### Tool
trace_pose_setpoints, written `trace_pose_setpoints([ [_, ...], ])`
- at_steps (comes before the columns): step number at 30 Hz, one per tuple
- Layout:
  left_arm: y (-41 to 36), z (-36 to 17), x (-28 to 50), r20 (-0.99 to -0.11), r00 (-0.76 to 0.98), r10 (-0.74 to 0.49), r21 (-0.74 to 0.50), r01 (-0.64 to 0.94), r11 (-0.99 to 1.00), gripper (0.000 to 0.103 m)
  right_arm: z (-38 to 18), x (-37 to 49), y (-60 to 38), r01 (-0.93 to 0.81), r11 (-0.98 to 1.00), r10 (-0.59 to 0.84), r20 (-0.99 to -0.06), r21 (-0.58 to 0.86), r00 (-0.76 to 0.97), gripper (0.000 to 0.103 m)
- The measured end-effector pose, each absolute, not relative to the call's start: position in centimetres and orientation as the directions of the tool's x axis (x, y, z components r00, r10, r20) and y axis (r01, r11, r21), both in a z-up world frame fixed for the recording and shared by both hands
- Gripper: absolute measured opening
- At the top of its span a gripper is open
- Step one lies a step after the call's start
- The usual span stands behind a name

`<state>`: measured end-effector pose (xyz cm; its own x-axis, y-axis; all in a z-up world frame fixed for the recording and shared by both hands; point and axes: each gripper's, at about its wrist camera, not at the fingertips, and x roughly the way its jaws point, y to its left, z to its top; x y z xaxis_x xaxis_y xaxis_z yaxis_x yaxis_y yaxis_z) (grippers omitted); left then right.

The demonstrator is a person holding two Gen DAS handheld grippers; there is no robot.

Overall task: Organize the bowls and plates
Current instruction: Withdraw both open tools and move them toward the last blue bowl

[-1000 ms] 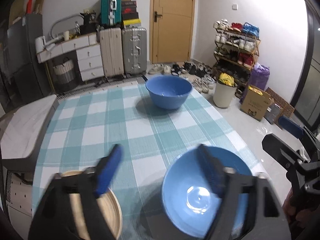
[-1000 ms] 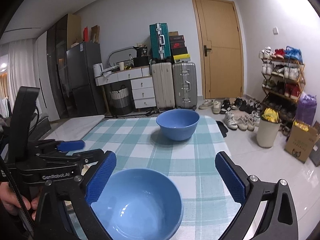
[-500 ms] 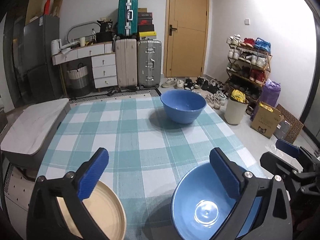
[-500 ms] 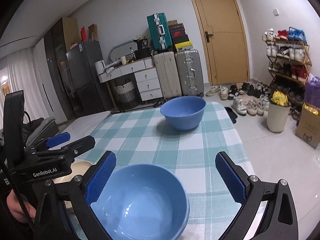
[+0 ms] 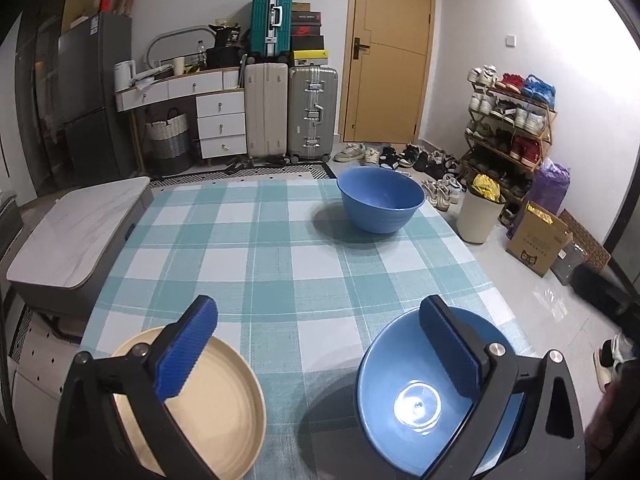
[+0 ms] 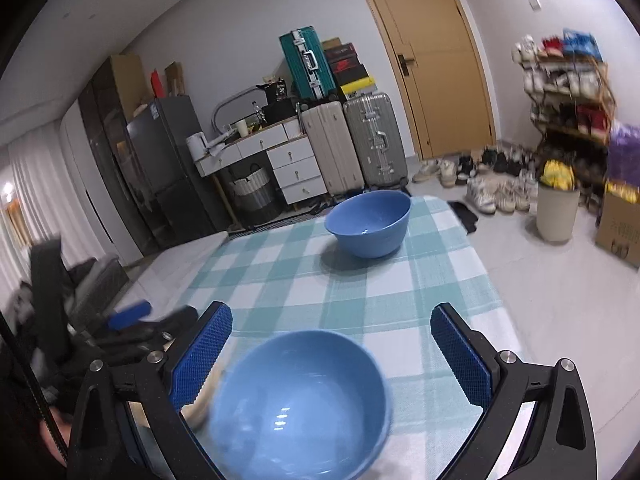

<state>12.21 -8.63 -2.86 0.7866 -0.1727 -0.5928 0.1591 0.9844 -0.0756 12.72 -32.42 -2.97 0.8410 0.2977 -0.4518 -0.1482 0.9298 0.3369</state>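
Bowls sit apart: near bowl (image 6: 300, 404) between our wide, empty right gripper (image 6: 332, 360), far bowl (image 6: 370, 224) beyond. Left gripper (image 5: 320, 352), also wide, straddles plate (image 5: 192, 404). We should close squarely on the rim.

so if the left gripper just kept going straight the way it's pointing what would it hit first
Most likely the bare checked tablecloth. The left gripper is open and angled down between the beige plate and the near blue bowl, so it looks set to pass between them, though depth is hard to judge.
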Motion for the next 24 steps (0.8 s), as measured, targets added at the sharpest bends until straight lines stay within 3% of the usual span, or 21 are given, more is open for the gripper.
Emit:
trace_pose_setpoints([
  [9, -8.1, 0.3, 11.9, -0.587, 0.785, -0.198, -0.058, 0.203, 0.978, 0.102, 4.2, 11.9, -30.8, -0.207, 0.926, 0.329, -0.411, 0.315, 0.85, 0.101],
  [13, -8.0, 2.3, 12.8, -0.585, 0.765, -0.268, -0.094, 0.265, 0.96, 0.102, 7.4, 13.7, -31.6, -0.263, 0.883, 0.422, -0.413, 0.388, 0.807, 0.101],
  [17, -8.4, 4.1, 15.6, -0.582, 0.771, -0.258, -0.057, 0.278, 0.959, 0.103, 9.9, 16.9, -32.8, -0.258, 0.89, 0.41, -0.411, 0.376, 0.815, 0.101],
  [22, -10.0, 4.5, 21.7, -0.644, 0.732, -0.222, 0.019, 0.306, 0.952, 0.103, 10.3, 23.3, -34.5, -0.207, 0.898, 0.391, -0.487, 0.389, 0.781, 0.101],
  [24, -10.6, 3.8, 24.6, -0.689, 0.683, -0.244, -0.008, 0.33, 0.944, 0.103, 9.6, 27.0, -35.2, -0.174, 0.905, 0.378, -0.546, 0.388, 0.748, 0.101],
])
